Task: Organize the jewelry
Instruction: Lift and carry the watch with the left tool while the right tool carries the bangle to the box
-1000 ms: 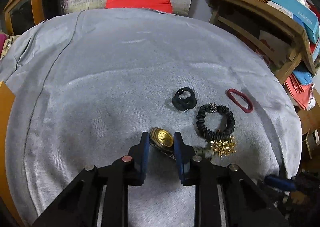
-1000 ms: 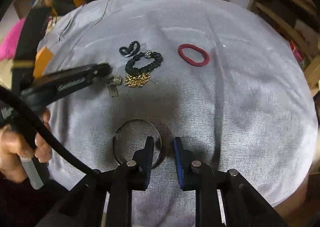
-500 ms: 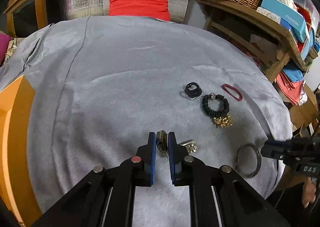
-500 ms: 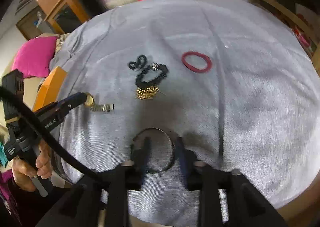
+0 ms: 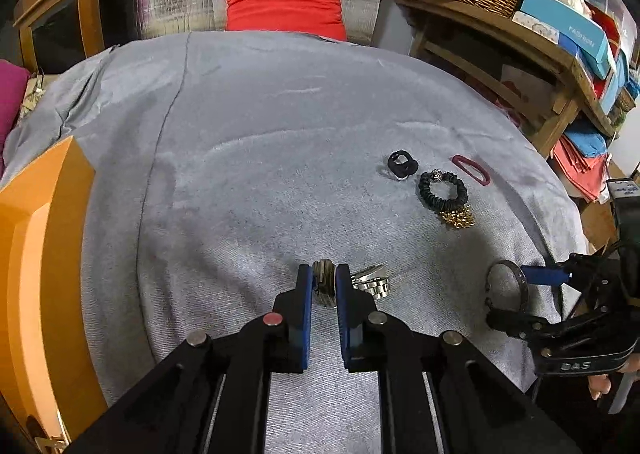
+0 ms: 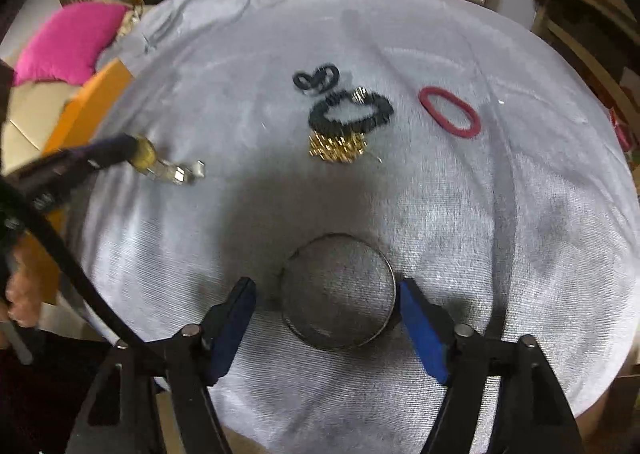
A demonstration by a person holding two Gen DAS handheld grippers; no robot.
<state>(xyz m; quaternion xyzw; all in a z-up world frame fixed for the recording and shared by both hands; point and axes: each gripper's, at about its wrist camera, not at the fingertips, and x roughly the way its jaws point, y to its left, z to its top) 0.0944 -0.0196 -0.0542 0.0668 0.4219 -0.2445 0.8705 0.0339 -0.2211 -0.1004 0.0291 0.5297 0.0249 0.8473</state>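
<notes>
My left gripper is shut on a gold-faced wristwatch, held edge-on above the grey cloth, its silver band trailing right. From the right wrist view the watch hangs at the left gripper's tip. My right gripper is open, its fingers either side of a dark metal bangle on the cloth; the bangle shows at the right in the left wrist view. A black scrunchie, a gold chain pile, a black hair tie and a red hair tie lie further back.
An orange box stands at the cloth's left edge. A red cushion leans at the back. A wooden shelf with a wicker basket and boxes stands at the right. A pink cushion lies at the far left.
My left gripper closed on the watch and lifted it back toward the left. My right gripper opened wide around the bangle.
</notes>
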